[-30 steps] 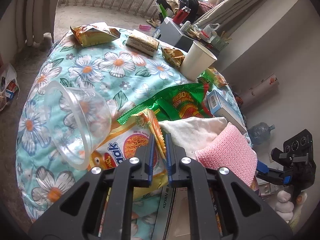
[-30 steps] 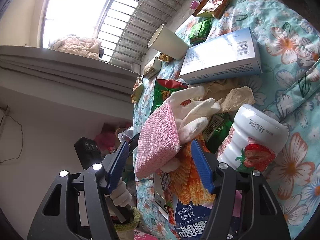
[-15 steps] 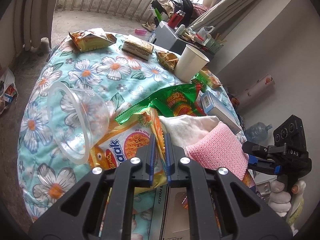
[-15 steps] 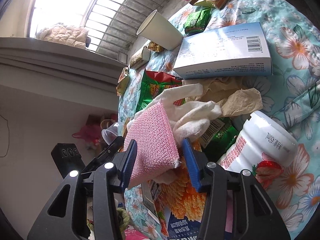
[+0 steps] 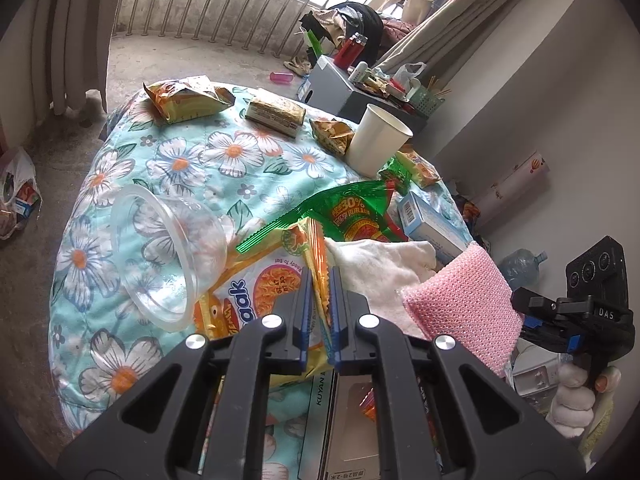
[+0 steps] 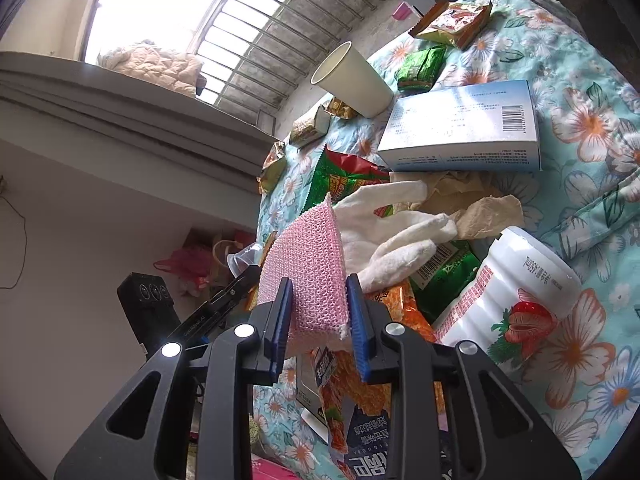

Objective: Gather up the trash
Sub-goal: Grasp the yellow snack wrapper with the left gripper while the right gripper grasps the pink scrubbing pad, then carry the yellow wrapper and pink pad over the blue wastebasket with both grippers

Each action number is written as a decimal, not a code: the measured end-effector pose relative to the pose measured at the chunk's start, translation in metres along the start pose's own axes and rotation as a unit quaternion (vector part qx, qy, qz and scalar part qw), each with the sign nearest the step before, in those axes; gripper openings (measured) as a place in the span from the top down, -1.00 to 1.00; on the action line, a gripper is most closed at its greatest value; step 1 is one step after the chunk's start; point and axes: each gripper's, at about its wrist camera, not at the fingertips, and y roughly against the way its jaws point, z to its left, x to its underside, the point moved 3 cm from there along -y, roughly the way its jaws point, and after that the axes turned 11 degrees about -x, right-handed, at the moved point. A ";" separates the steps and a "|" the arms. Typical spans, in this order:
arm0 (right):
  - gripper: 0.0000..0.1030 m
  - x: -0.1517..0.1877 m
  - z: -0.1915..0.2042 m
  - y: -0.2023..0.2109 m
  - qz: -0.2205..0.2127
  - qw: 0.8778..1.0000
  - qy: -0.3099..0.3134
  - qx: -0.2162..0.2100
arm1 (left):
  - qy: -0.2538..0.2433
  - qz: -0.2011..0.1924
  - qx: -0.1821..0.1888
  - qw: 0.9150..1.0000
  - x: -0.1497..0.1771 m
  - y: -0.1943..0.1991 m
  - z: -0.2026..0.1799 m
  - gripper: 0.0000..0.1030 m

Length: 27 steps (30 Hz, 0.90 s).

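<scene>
My left gripper [image 5: 320, 280] is shut on the crinkled edge of an orange-yellow noodle wrapper [image 5: 256, 288] lying on the floral cloth. My right gripper [image 6: 320, 312] has a pink mesh sponge [image 6: 304, 264] between its blue pads. Its jaws are closing and both pads touch the sponge's sides. The sponge [image 5: 460, 300] stands on edge beside a white glove [image 6: 392, 240], which rests on the trash pile. In the left wrist view, the right gripper's black body [image 5: 580, 312] shows at the far right, held by a gloved hand.
On the flowered table cloth [image 5: 200, 160] lie a tipped clear plastic cup [image 5: 168, 256], a green snack wrapper [image 5: 352, 212], a paper cup [image 6: 352, 80], a blue-white box [image 6: 460, 128], a strawberry drink bottle [image 6: 508, 292], crumpled paper and several snack packets. A grey box and clutter stand beyond.
The right gripper's jaws have narrowed from wide apart to touching the pink sponge, which now sits slightly higher. The left gripper stays shut on the wrapper in the same place.
</scene>
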 end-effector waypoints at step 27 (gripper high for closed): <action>0.49 0.051 0.008 0.150 -0.184 0.979 0.016 -0.086 | -0.051 -0.117 0.032 0.991 -0.002 0.136 -0.042 0.89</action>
